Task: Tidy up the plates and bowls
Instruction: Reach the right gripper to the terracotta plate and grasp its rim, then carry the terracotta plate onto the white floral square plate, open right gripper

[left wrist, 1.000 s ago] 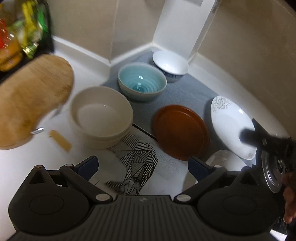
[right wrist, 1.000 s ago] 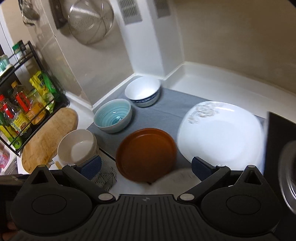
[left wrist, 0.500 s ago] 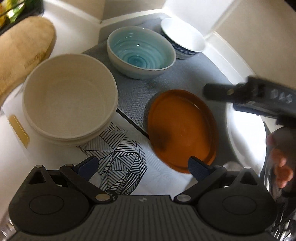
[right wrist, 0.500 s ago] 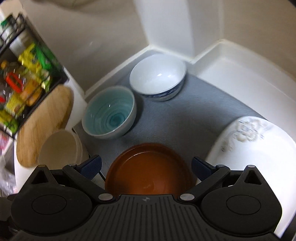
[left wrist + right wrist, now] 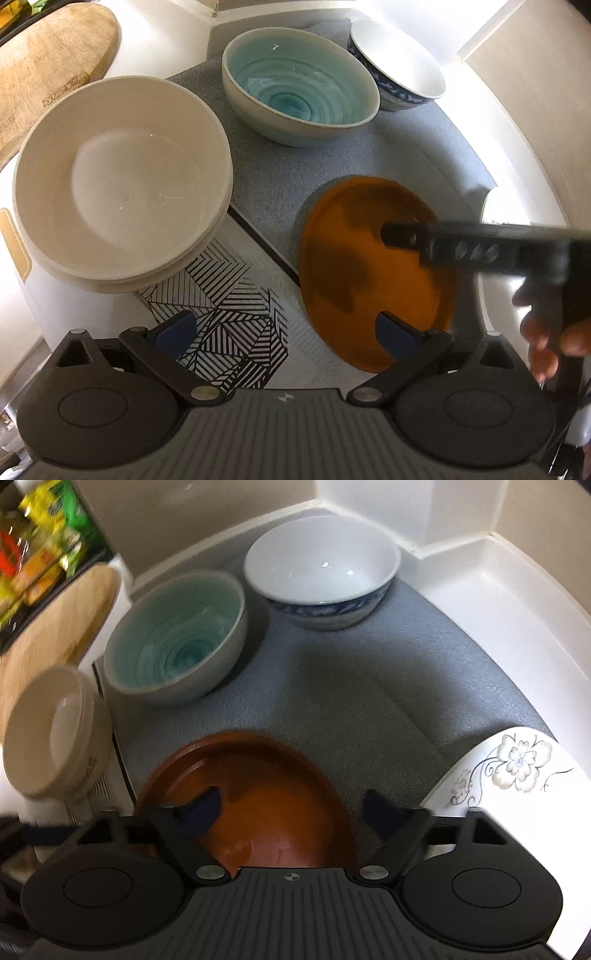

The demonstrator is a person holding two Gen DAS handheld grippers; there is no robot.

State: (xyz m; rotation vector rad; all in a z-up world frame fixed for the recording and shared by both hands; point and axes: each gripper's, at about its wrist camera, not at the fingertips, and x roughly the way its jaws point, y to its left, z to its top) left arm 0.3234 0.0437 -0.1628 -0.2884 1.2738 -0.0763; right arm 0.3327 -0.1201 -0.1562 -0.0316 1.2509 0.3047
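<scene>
I have both tools low over the counter corner, and the round terracotta-orange plate (image 5: 255, 797) sits right under the right gripper (image 5: 291, 808), lying flat on the grey woven mat (image 5: 369, 686). The right jaws are spread wide with nothing between them; one pad hangs over the plate's inside, the other over the mat beside its rim. The left gripper (image 5: 284, 328) is also spread and empty, hovering above the black-and-white geometric placemat (image 5: 229, 306), one pad near the plate's near edge.

The bowls stand further back: the teal-glazed ribbed bowl (image 5: 299, 88) and the white bowl with a blue patterned band (image 5: 321, 568) are close together on the mat, while the cream stacked bowls (image 5: 122, 177) rest partly on the placemat. The white plate with a grey flower print (image 5: 517, 764) lies to the right, just beside my right tool.

My worry is the grip. The orange plate is shallow and lies flat, so a pad may skid across the glaze instead of getting under the rim. Both tools are crowding one plate, and they could knock together. Swinging right risks clipping the flowered plate.
</scene>
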